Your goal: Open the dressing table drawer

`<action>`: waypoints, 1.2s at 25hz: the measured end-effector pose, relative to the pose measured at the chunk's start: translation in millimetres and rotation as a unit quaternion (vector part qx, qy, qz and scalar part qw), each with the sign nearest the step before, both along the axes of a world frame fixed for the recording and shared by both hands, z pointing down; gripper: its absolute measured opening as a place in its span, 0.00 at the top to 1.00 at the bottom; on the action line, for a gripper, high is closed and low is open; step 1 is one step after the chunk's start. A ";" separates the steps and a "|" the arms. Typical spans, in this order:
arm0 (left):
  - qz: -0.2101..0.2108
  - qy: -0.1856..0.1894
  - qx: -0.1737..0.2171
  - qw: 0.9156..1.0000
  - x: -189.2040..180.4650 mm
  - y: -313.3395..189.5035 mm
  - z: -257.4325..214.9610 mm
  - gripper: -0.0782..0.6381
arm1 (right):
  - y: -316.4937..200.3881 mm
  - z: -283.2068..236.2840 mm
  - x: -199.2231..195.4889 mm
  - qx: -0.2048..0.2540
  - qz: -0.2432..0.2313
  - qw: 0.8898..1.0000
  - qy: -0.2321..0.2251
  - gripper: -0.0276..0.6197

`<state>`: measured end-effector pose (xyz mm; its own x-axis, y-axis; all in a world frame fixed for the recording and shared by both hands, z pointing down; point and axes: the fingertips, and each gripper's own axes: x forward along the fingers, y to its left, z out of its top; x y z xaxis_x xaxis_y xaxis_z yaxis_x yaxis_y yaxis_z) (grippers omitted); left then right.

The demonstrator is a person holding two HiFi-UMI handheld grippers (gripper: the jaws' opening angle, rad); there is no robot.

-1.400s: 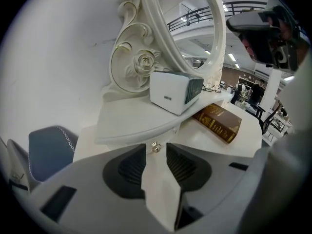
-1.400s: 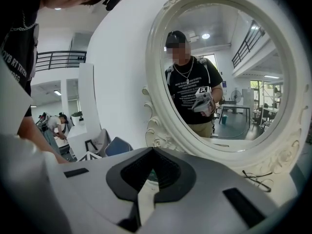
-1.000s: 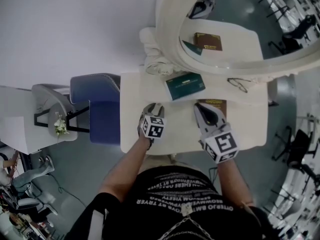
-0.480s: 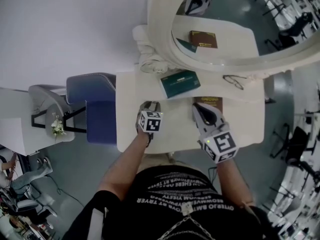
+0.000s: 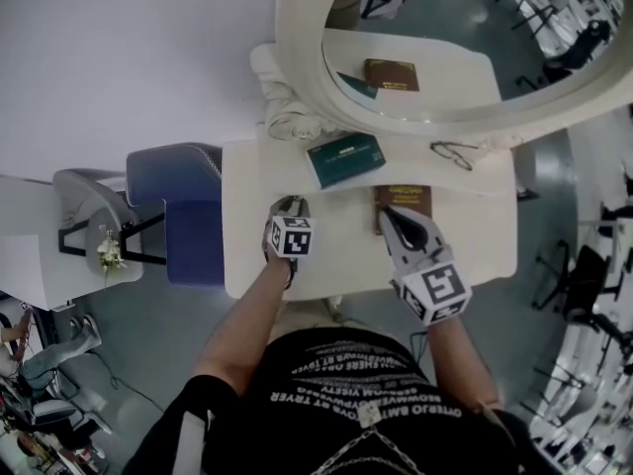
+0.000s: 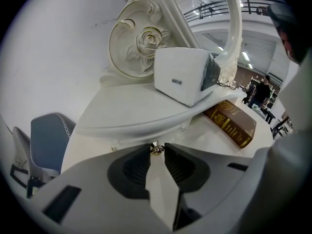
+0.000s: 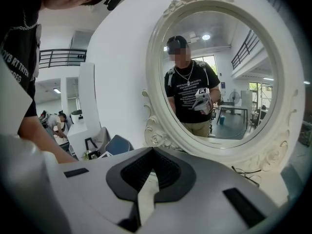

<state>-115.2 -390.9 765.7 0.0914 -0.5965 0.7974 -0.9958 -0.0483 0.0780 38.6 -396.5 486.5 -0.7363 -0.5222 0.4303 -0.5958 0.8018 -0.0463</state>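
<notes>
Head view showed the white dressing table (image 5: 475, 255) beneath its oval mirror (image 5: 302, 67), with a green box (image 5: 344, 158) and a brown book (image 5: 404, 198) on top. The left gripper (image 5: 287, 206), its jaws just closing, pinched the small brass drawer knob (image 6: 156, 149) below the tabletop's front edge. The right gripper (image 5: 388, 216) hung closed and empty above the book's near end.

The counter (image 5: 475, 236) is smooth and cream-painted. The drawer knob (image 6: 156, 149) is shiny brass-coloured metal. The book (image 6: 233, 123) has a brown, leather-like, gilt-stamped cover.
</notes>
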 end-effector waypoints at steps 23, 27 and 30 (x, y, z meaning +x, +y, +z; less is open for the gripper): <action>-0.003 -0.009 -0.006 1.000 10.2 36.7 2.1 0.76 | 24.8 -10.0 17.0 0.016 -0.007 1.000 -0.007 0.95; -0.003 -0.011 -0.007 1.000 12.5 40.9 1.2 0.76 | 26.1 -9.2 21.4 0.015 -0.005 1.000 -0.008 0.95; -0.002 -0.011 -0.008 1.000 14.4 44.7 1.4 0.76 | 28.5 -9.8 23.5 0.013 -0.004 1.000 -0.008 0.95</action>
